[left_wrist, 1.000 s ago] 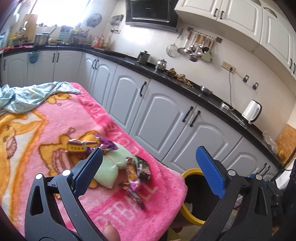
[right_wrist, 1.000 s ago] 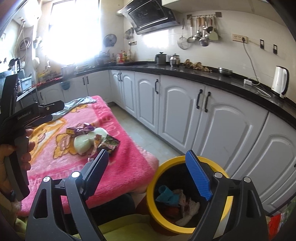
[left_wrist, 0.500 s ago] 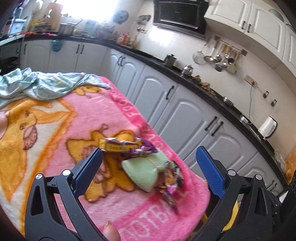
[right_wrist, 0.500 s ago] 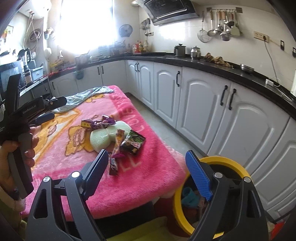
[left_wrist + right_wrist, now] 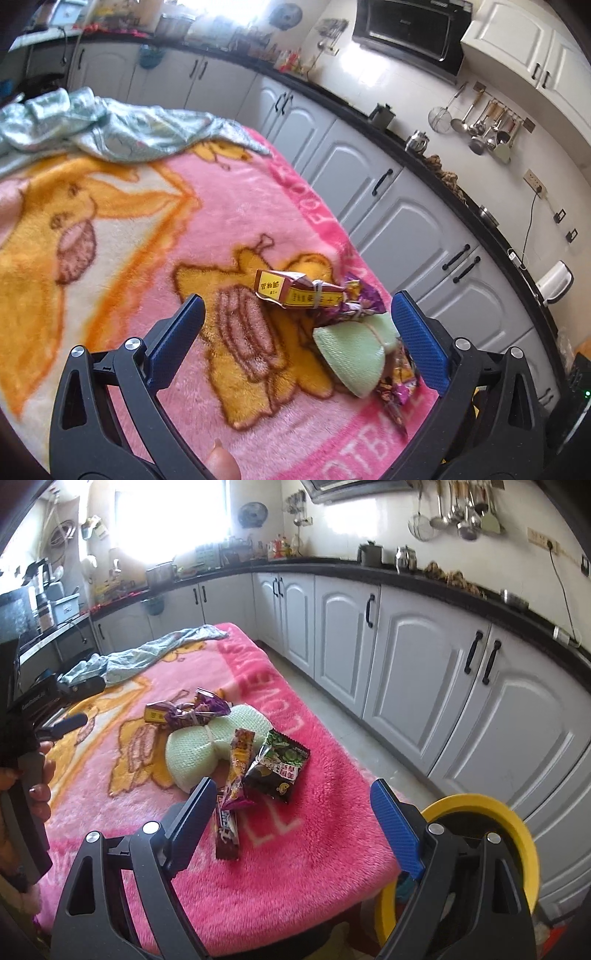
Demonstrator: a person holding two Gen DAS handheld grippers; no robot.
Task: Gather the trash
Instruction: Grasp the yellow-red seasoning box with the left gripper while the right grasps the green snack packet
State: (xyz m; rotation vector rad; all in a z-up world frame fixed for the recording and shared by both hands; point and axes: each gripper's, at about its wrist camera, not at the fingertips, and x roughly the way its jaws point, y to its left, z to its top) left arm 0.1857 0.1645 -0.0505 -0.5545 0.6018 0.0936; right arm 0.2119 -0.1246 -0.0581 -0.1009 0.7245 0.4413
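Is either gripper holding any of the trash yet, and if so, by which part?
Nothing is held. The left gripper and the right gripper are both open and empty, above the wrappers on the pink blanket.

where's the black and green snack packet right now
In the right wrist view, the black and green snack packet lies on the pink fleece blanket, just right of the pale green knitted pad, near the table's bin-side edge.

Sunlit kitchen window (image 5: 173,517), grey cabinets (image 5: 417,672), black countertop (image 5: 406,579), white tiled wall (image 5: 399,88)
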